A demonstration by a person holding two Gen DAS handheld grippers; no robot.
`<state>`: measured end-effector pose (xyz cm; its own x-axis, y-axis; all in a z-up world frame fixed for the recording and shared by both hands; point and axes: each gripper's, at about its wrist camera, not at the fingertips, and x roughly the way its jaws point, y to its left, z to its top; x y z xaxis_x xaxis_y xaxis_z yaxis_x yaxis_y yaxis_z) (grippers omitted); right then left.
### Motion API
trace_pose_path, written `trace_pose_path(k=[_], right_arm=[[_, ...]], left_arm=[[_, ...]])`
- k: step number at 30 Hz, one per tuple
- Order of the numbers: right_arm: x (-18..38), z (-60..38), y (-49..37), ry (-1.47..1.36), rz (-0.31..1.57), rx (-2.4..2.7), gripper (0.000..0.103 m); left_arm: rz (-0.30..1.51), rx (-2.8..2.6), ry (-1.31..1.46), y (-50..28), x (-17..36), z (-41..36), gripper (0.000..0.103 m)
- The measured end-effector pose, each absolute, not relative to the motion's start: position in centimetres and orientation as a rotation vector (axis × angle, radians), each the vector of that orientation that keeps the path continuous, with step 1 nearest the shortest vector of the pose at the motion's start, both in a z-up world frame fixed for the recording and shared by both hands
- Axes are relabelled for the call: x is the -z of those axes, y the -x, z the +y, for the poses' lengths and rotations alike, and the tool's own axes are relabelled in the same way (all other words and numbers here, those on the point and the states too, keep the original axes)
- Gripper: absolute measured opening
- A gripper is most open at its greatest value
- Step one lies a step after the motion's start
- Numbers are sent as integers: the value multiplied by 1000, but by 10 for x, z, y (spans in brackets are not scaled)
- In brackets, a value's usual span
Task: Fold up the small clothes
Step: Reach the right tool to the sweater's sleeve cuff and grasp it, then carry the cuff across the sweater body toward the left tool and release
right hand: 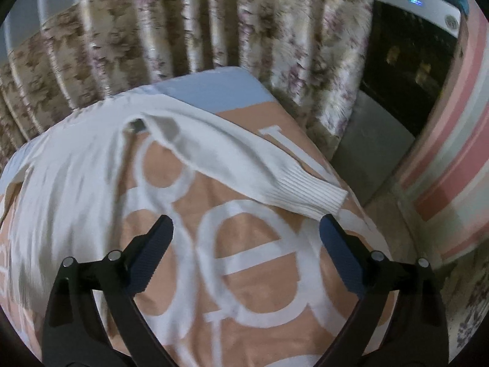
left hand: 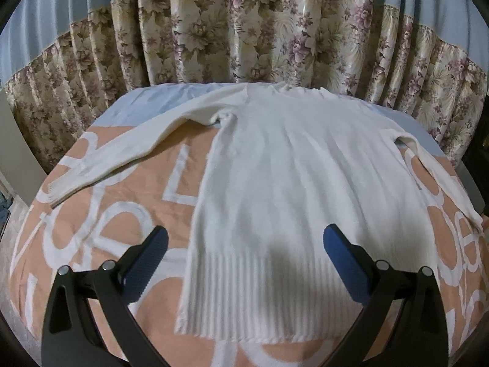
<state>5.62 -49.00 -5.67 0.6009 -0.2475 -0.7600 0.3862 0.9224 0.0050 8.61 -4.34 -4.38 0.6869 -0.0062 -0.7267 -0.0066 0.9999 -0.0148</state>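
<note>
A white knit sweater (left hand: 284, 189) lies flat on an orange cloth with white letters (left hand: 128, 202), its ribbed hem toward me and both sleeves spread out. My left gripper (left hand: 246, 240) is open and empty, hovering above the hem. In the right wrist view the sweater's right sleeve (right hand: 232, 159) runs down to its ribbed cuff (right hand: 311, 195). My right gripper (right hand: 246, 234) is open and empty, just in front of that cuff; its right finger tip is close to the cuff's end.
A floral curtain (left hand: 244, 36) hangs right behind the table. In the right wrist view a dark cabinet with a white device on top (right hand: 409, 61) stands to the right, next to a pink striped wall (right hand: 452, 165). The table edge drops off at right.
</note>
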Motion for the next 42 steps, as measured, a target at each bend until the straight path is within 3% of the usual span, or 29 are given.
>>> trace_pose_path(k=[17,20,26,28,30,31,42], right_arm=[[105,-579,-75,-237,894,363,80],[118,-592,-78,-287,928,364,68],[124,-592,-86,-295,921,339,67],[122,-588,-91,-293,915,317,55],[118,-582,-95,-289,908,293,20],[114,-576,-97,-271,906,285,11],[74,-528,-128,-212,868,220,7]], left_arm=[[857,199,-60,-106,73,-217,102],[864,228,-67,-108,76,-232,102],[883,209,-59,-118,83,-226,102],[888,201,-52,-119,84,-224,102],[886,191,-53,-121,84,-219,102],[882,185,-52,-123,84,-216,102],[833,137,-53,-150,68,-172,102]])
